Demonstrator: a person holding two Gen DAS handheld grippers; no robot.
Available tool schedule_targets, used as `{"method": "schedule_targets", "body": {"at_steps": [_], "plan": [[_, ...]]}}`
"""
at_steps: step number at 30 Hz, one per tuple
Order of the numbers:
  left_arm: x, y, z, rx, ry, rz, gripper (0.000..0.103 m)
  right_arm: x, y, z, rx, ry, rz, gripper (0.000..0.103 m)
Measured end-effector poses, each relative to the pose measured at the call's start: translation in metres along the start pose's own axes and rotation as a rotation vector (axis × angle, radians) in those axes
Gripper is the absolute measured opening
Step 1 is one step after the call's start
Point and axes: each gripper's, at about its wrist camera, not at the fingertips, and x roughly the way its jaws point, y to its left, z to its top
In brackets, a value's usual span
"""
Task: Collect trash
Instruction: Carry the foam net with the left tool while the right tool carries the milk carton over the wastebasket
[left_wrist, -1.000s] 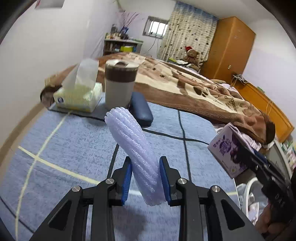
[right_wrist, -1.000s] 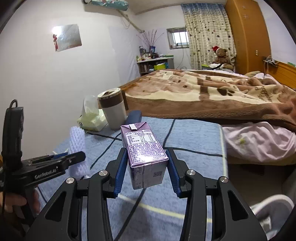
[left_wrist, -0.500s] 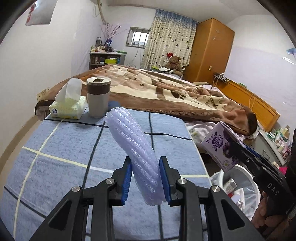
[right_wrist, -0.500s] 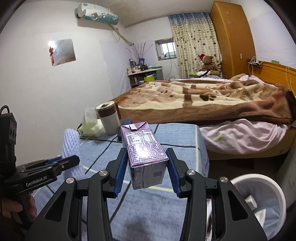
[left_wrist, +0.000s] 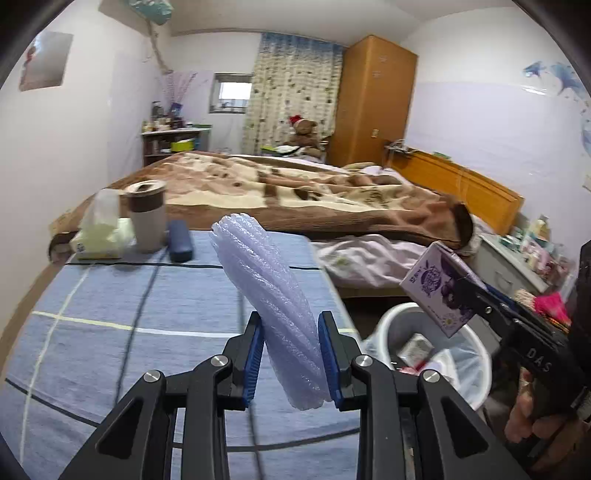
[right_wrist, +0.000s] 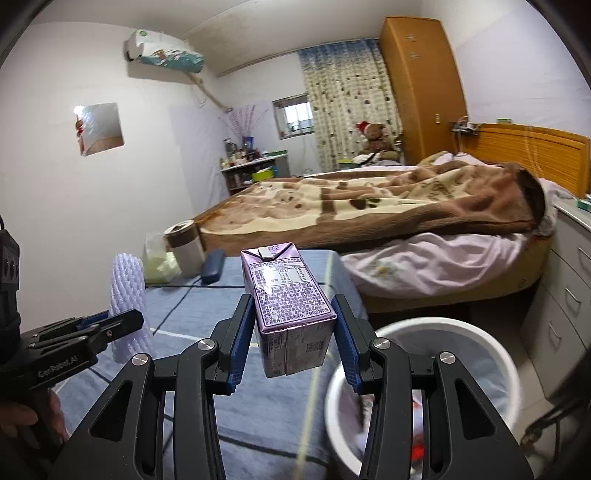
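The left tongs (left_wrist: 291, 356) are clamped on a lilac foam net sleeve (left_wrist: 267, 291), soft, light and springy, pinched near its lower end and leaning left above the blue-clothed table (left_wrist: 110, 325). The right tongs (right_wrist: 293, 341) grip a purple drink carton (right_wrist: 291, 302) by its flat sides; probably light and crushable. The white bin (right_wrist: 495, 354) stands near right, below the carton.

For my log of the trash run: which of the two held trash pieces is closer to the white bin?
The purple drink carton in the right gripper; it hangs beside the bin rim. The foam net sleeve in the left gripper is over the table.
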Motion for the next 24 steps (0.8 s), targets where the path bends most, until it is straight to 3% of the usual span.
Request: {"method": "schedule_targets", "body": {"at_steps": [12, 16, 24], "plan": [[0.003, -0.072, -0.012, 0.110, 0.009, -0.099, 0.030, -0.035, -0.041, -0.013, 0.065, -0.033, -0.152, 0.044], [0.014, -0.092, -0.018, 0.140, 0.036, -0.136, 0.030, -0.038, -0.056, -0.022, 0.085, -0.017, -0.226, 0.044], [0.044, -0.131, -0.034, 0.206, 0.107, -0.199, 0.030, -0.033, -0.081, -0.037, 0.132, 0.045, -0.285, 0.044]]}}
